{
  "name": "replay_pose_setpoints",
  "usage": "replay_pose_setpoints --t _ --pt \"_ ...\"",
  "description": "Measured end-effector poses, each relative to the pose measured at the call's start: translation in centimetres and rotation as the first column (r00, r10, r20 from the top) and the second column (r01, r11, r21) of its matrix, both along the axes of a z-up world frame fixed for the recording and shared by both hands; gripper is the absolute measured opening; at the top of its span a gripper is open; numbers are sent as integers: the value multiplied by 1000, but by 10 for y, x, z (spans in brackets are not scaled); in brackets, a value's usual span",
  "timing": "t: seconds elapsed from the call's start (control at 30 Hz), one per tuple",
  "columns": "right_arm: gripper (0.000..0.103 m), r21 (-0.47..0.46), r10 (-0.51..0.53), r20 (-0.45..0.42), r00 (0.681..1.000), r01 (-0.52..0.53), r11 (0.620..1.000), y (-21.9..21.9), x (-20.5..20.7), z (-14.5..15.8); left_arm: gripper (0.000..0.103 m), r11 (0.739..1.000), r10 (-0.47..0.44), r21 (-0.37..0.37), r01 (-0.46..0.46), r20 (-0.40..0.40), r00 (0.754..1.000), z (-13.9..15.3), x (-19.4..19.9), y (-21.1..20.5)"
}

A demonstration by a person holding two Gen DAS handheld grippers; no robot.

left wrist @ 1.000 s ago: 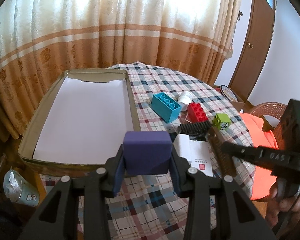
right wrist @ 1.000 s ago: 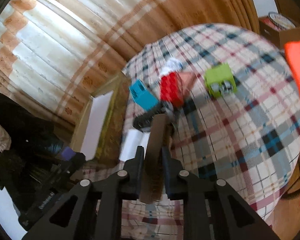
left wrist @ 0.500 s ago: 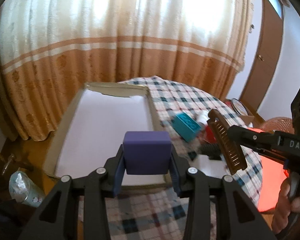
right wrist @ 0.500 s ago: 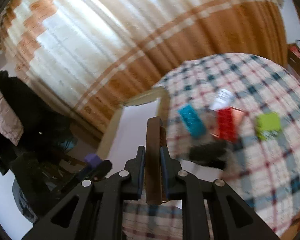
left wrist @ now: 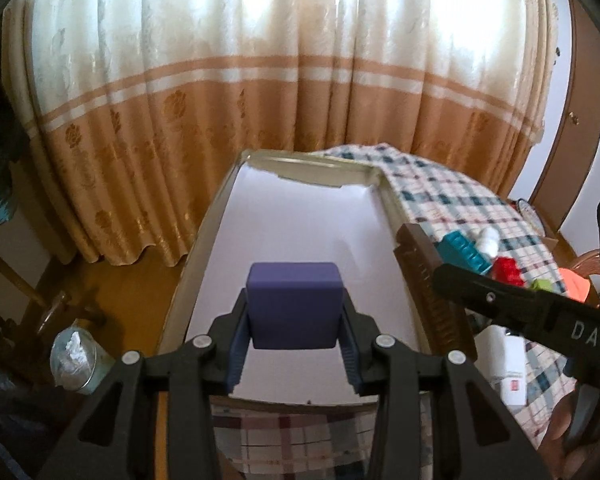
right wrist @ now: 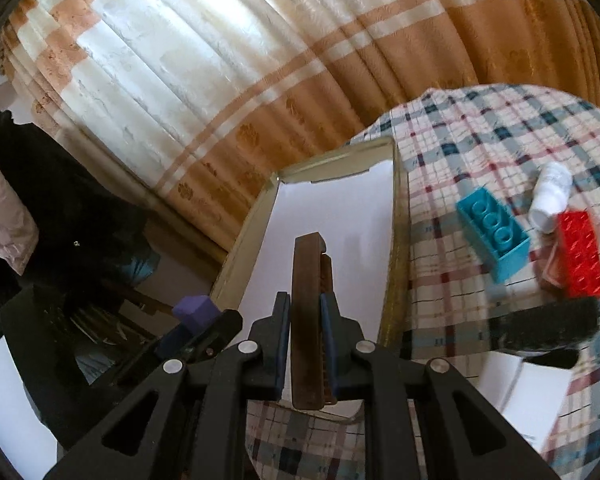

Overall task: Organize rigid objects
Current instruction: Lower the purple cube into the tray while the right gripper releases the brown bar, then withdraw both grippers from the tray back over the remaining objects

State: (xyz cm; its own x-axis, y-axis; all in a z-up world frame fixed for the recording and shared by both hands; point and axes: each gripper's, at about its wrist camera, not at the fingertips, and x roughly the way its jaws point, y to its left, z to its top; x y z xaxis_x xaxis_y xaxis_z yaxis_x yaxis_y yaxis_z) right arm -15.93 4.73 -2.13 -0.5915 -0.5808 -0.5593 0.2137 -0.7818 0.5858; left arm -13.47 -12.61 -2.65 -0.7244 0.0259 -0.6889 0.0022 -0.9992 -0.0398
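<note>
My left gripper [left wrist: 294,344] is shut on a purple block [left wrist: 294,306] and hangs over the near end of a shallow tray [left wrist: 392,208] with a white floor. The right gripper [right wrist: 306,344] is shut on a brown wooden comb [right wrist: 308,320], held upright on edge above the same tray [right wrist: 396,240]. In the left wrist view the comb [left wrist: 424,276] stands over the tray's right rim. From the right wrist view the purple block [right wrist: 194,308] shows at lower left.
On the checked tablecloth [right wrist: 480,148] right of the tray lie a teal brick [right wrist: 494,236], a red brick [right wrist: 580,258], a white bottle [right wrist: 550,196], a black brush [right wrist: 544,324] and a white box [right wrist: 528,396]. A green brick [left wrist: 544,285] is farther right. Curtains hang behind.
Both grippers swung left from the cluttered part of the table to above the tray. The block and the comb stayed gripped throughout.
</note>
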Motion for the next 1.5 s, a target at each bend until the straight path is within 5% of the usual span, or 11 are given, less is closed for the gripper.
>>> replay_pose_setpoints --t 0.97,1.1,1.23,1.5 --pt "18 128 3 2 1000 -3 992 -26 -19 -33 41 990 101 -106 -89 112 989 -32 -24 -11" --pt "45 156 11 -47 999 -4 988 -26 -11 -22 80 989 111 -105 -103 79 991 -23 -19 -12" --pt "71 211 -34 -179 983 72 975 -13 14 -2 101 991 122 -49 -121 7 993 -7 -5 -18" --pt "73 256 -186 -220 958 240 936 45 58 -3 101 980 198 -16 -198 -40 979 -8 25 -31"
